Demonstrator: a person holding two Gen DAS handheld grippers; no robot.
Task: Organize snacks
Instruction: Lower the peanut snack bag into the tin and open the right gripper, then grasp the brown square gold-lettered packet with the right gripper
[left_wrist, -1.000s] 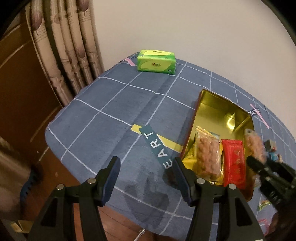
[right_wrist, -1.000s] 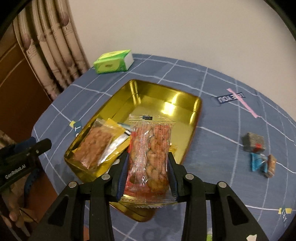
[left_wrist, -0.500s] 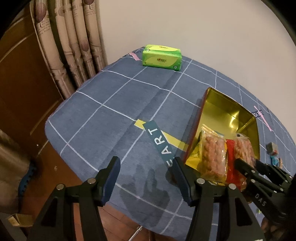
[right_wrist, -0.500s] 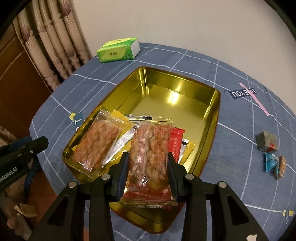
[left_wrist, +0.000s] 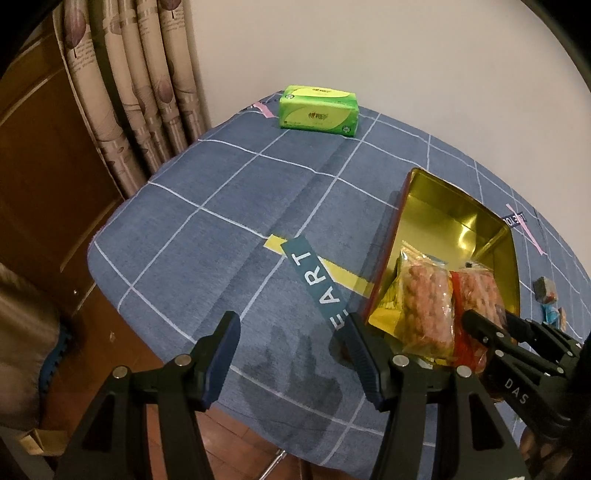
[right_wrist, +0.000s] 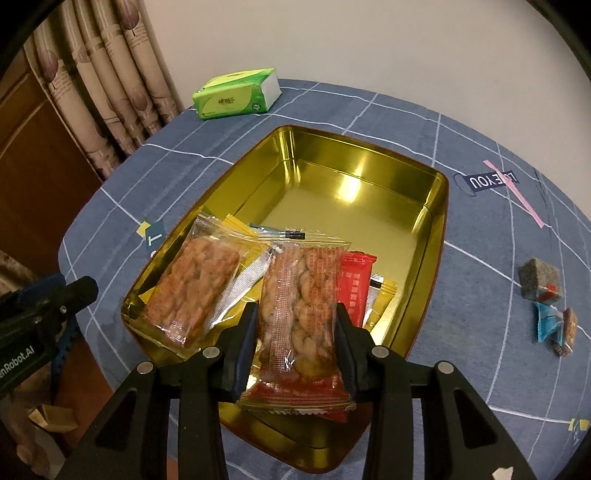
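My right gripper (right_wrist: 296, 310) is shut on a clear red-edged packet of twisted snacks (right_wrist: 301, 280), held upright over the near end of the gold tin (right_wrist: 369, 177). Inside the tin lie a clear packet of orange crackers (right_wrist: 195, 288), a red packet (right_wrist: 356, 284) and yellow and silver wrappers. In the left wrist view the tin (left_wrist: 443, 218) is at the right, with the right gripper (left_wrist: 495, 325) and its packet (left_wrist: 476, 291) above it. My left gripper (left_wrist: 290, 319) is open and empty over the blue checked cloth, left of the tin.
A green tissue pack (right_wrist: 236, 96) lies at the table's far left corner. Three small wrapped snacks lie on the cloth right of the tin: a grey cube (right_wrist: 537, 282), a blue one (right_wrist: 546, 321) and a brown one (right_wrist: 569, 325). Curtains (left_wrist: 140, 92) hang to the left, beyond the table's edge.
My right gripper has carried the twisted-snack packet lower, over the tin's near end, beside the cracker packet. The left gripper has stayed open in the same spot.
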